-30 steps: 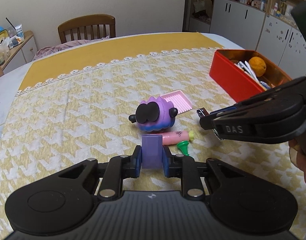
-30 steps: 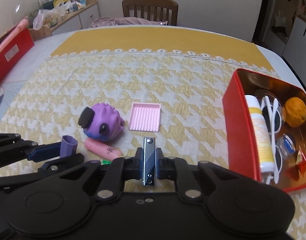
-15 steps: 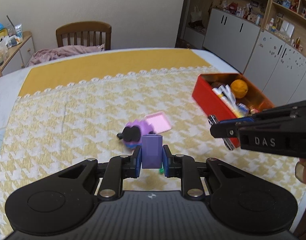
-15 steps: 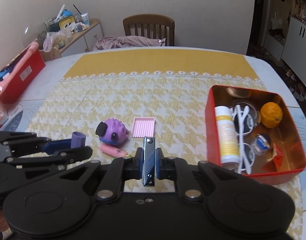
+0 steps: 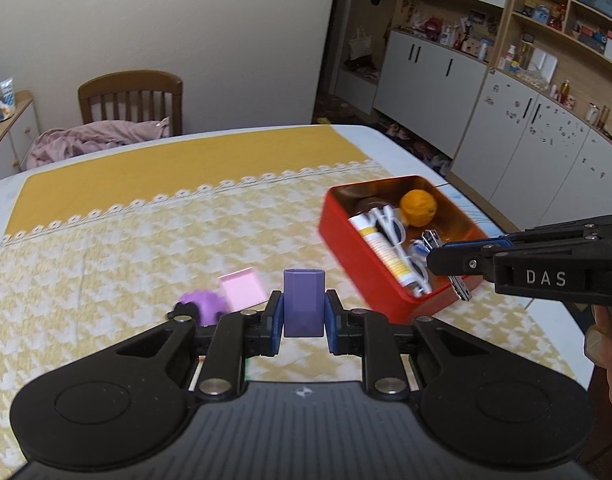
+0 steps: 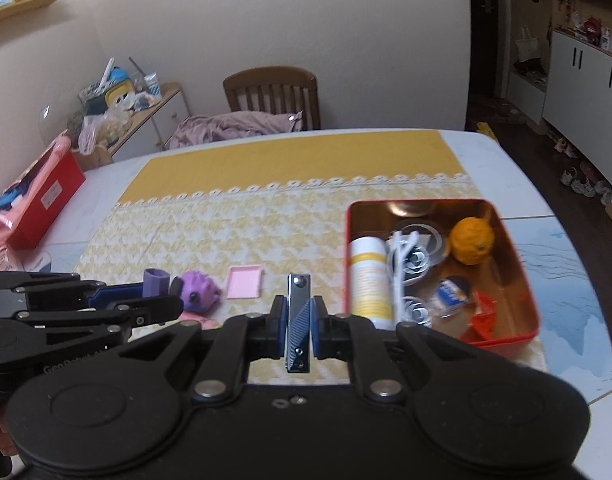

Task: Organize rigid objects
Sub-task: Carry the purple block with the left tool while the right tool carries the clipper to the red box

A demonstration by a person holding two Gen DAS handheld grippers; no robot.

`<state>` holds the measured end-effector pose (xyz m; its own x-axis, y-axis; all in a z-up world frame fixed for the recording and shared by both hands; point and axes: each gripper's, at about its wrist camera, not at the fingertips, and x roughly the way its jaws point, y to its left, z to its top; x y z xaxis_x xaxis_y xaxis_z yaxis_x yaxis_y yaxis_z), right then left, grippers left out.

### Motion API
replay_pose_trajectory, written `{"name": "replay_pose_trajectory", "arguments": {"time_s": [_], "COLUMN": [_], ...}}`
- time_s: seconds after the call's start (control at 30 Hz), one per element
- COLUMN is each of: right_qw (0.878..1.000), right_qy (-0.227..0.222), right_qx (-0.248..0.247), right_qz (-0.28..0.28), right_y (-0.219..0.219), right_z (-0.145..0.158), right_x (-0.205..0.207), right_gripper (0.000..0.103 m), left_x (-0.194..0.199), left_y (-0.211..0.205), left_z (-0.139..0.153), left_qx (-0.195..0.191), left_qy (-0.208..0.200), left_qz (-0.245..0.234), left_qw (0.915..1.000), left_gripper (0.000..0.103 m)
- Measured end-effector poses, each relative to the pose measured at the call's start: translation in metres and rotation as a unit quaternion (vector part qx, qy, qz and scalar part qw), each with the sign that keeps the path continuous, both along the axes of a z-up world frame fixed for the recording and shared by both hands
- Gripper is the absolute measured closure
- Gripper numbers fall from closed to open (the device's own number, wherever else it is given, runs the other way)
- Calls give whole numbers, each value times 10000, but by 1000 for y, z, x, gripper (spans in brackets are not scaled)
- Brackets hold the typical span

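Our left gripper (image 5: 303,314) clamps a purple block (image 5: 303,302) — our right gripper (image 6: 298,330) pinches a nail clipper (image 6: 298,320) above the table (image 6: 289,220).

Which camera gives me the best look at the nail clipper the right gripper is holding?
The right wrist view: the nail clipper sits centred between the right gripper fingers, its whole patterned face towards the lens. The left wrist view shows the nail clipper only edge-on, small, its ends poking past the jaws in front of the red tin.
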<state>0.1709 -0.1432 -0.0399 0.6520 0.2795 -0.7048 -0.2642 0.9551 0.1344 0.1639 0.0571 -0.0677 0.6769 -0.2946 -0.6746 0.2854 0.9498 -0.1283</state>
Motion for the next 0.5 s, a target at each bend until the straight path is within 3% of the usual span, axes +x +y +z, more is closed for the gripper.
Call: {"name": "replay_pose_trajectory", "arguments": {"time_s": [0.5], "right_qw": [9993], "right_qy": [-19], "right_qx": [47], "right_qz": [-367], "right_y": [-94], "right_z": [-5], "right_x": [14], "right_gripper": [92], "left_x": [22], "left_y": [-82], "left_z": [2], "left_qx": [53], "left_qy": [98], "left_qz": [-264], "left_qw": [9996], "left_gripper": [83]}}
